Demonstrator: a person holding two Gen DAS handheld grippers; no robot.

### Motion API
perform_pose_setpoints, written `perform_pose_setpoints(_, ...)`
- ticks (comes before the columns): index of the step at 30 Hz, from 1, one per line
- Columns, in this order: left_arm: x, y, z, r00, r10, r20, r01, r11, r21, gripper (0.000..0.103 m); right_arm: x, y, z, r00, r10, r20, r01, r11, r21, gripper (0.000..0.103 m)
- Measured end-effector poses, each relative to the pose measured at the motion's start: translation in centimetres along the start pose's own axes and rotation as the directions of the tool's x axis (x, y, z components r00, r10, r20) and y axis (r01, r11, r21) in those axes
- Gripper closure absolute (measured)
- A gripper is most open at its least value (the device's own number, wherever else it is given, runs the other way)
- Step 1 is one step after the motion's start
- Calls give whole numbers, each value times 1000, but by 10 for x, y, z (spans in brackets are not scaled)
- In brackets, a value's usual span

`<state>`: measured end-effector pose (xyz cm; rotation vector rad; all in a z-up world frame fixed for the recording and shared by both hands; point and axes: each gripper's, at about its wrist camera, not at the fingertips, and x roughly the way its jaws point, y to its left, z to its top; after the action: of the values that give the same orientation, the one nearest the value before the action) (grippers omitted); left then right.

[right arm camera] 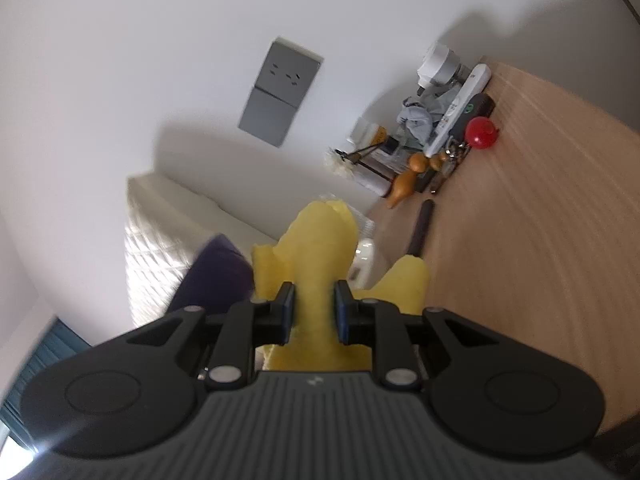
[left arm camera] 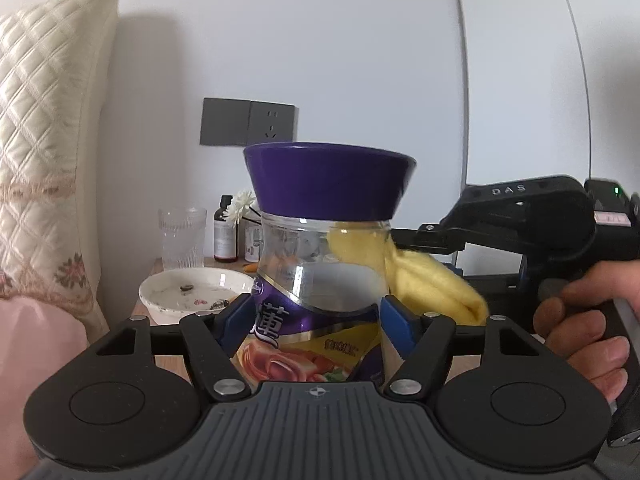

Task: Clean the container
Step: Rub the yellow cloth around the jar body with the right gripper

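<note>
My left gripper (left arm camera: 316, 320) is shut on a clear plastic jar (left arm camera: 320, 276) with a purple lid (left arm camera: 330, 180) and a purple and yellow label. It holds the jar upright above the bedside table. My right gripper (right arm camera: 314, 304) is shut on a yellow cloth (right arm camera: 316, 248). In the left wrist view the cloth (left arm camera: 432, 284) presses against the jar's right side, just under the lid, with the right gripper's body (left arm camera: 532, 216) behind it. The purple lid shows blurred at the left of the right wrist view (right arm camera: 216, 276).
A dirty white bowl (left arm camera: 160, 292), a ribbed glass (left arm camera: 182, 236) and a brown bottle (left arm camera: 226, 228) stand on the wooden bedside table (right arm camera: 520, 240). A quilted headboard (left arm camera: 44, 140) is at the left. A wall socket (left arm camera: 248, 122) is behind. Clutter and a red ball (right arm camera: 482, 132) lie by the wall.
</note>
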<state>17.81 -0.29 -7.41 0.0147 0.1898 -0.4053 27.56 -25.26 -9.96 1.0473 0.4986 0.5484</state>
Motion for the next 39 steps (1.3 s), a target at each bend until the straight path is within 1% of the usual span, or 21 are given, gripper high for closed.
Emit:
perform_pose_setpoints(3,0,-1,-3,1000,-12,-3,12,1000,23,30,-8,-7,-11,999,-46,20,46,999,8,81)
perform_pose_setpoints(5,0,2,-3,1000,-12,-7,12,1000,14,30,-14,-15,-18,997,-78,26,78,997,22,81)
perform_pose_setpoints(7,0,3,-4,1000,-16,-6,16,1000,4,30,-14,-12,-17,996,-89,24,88,996,20,81)
perform_pose_setpoints(11,0,5,-4,1000,-32,1,32,999,-11,30,-23,4,-16,999,-35,38,35,999,18,81)
perform_pose_setpoints(12,0,5,-3,999,-32,2,32,999,-16,30,-23,8,-16,999,-35,42,35,999,3,81)
perform_pose_setpoints(14,1,7,-3,999,-34,2,35,999,-28,30,-23,6,-20,997,-60,44,60,998,-9,81)
perform_pose_setpoints(19,-1,7,-3,999,-32,4,32,999,-39,30,-30,-7,-31,994,-100,42,99,995,28,81)
perform_pose_setpoints(25,-1,5,-3,1000,-27,4,27,999,-40,30,-34,11,-29,998,-34,55,34,999,1,81)
perform_pose_setpoints(28,-1,5,-3,1000,-24,5,24,999,-38,30,-34,5,-32,997,-56,55,56,998,1,81)
perform_pose_setpoints(30,-2,4,-3,1000,-23,6,23,999,-34,30,-35,-3,-33,996,-76,44,74,997,38,81)
perform_pose_setpoints(32,-3,4,-4,1000,-24,7,24,999,-35,30,-37,-2,-32,997,-61,40,59,997,56,81)
perform_pose_setpoints(35,-3,5,-4,1000,-24,6,25,999,-38,30,-37,14,-30,998,-31,49,30,999,12,81)
perform_pose_setpoints(37,-4,5,-3,1000,-24,6,25,999,-41,30,-38,16,-31,998,-34,55,34,999,-1,81)
perform_pose_setpoints(39,-4,5,-3,1000,-23,7,23,999,-41,30,-40,9,-38,996,-61,65,61,998,4,81)
